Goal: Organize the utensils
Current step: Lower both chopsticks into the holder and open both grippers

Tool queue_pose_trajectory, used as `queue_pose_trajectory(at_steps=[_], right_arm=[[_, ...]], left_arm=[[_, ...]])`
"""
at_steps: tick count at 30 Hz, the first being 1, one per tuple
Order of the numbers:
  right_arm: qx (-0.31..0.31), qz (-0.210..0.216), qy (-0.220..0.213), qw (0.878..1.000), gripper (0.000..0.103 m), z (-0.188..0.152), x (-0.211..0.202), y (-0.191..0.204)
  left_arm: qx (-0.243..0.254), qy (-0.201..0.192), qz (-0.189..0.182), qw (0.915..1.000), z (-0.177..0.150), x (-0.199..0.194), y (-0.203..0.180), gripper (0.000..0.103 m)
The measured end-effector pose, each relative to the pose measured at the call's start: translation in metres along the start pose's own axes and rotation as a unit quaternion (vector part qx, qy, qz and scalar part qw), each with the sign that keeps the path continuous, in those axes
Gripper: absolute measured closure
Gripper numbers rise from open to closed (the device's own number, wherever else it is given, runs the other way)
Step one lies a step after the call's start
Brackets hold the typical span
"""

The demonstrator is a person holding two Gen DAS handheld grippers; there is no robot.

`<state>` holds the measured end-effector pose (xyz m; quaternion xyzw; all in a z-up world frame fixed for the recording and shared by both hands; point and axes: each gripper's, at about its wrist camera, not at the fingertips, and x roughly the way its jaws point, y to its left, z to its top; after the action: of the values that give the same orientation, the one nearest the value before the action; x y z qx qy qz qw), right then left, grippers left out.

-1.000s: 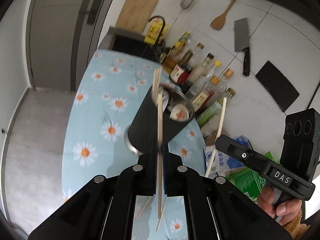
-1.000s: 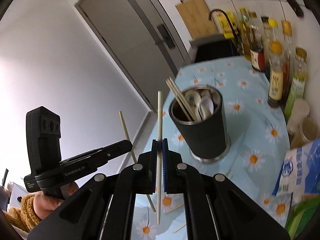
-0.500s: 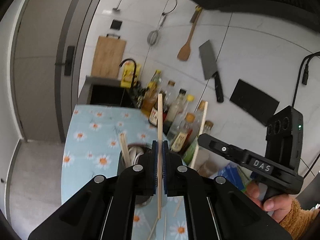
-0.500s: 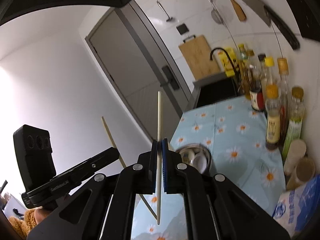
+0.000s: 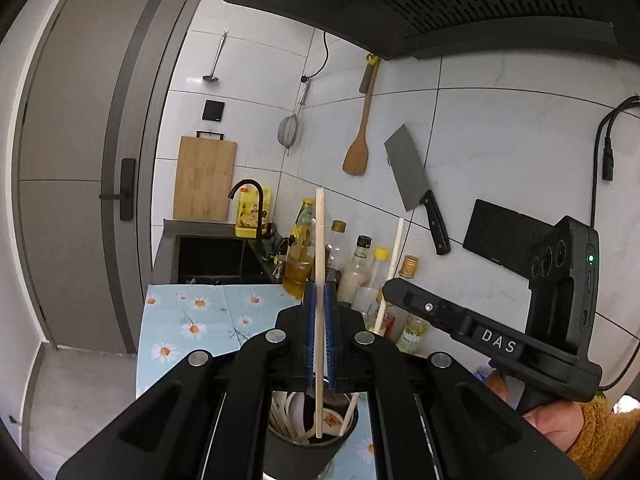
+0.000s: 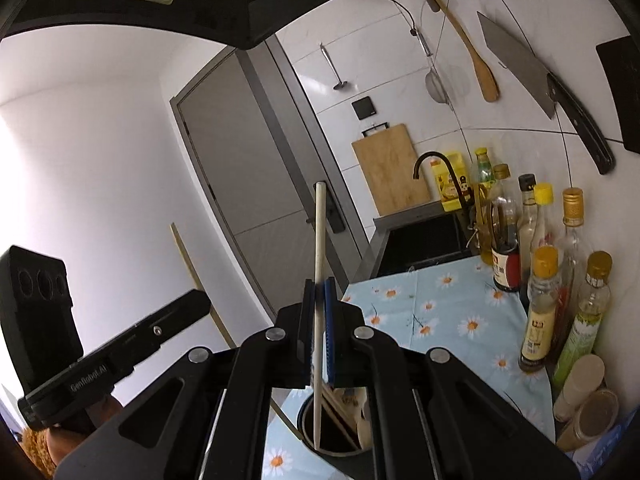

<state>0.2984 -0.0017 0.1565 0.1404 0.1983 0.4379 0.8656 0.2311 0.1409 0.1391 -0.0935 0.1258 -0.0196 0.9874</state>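
My left gripper (image 5: 319, 292) is shut on a wooden chopstick (image 5: 319, 240) held upright, its lower tip over the mouth of the black utensil holder (image 5: 304, 452). My right gripper (image 6: 319, 288) is shut on a pale chopstick (image 6: 319, 240), also upright, its lower tip inside the holder's mouth (image 6: 336, 444). The holder has chopsticks and spoons in it. The right gripper shows in the left wrist view (image 5: 492, 344), and the left gripper shows in the right wrist view (image 6: 108, 364). Both stand just above the holder.
Several sauce bottles (image 6: 544, 312) line the wall at the right on the daisy tablecloth (image 6: 448, 312). A black sink (image 5: 216, 260) and tap lie beyond. A cleaver (image 5: 412, 184), wooden spatula (image 5: 358, 152), strainer and cutting board (image 5: 204, 180) hang on the tiled wall. A range hood is overhead.
Both grippers have tilted up and come right over the holder. The holder has slid to the bottom of both views and the chopstick tips now point into its mouth.
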Motion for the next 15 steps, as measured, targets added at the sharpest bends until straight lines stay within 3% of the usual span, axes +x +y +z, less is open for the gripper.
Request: queue_pose_trajectory(at_steps=[8, 15], right_arm=[[-0.036, -0.036, -0.002, 0.999, 0.097, -0.015, 0.019, 0.002], [-0.023, -0.035, 0.021, 0.999, 0.097, -0.032, 0.036, -0.009]], left_arm=[[0.006, 0.006, 0.002, 1.0000, -0.009, 0.016, 0.008, 0.099], [0.004, 0.027, -0.002, 0.9996, -0.026, 0.032, 0.016, 0.099]])
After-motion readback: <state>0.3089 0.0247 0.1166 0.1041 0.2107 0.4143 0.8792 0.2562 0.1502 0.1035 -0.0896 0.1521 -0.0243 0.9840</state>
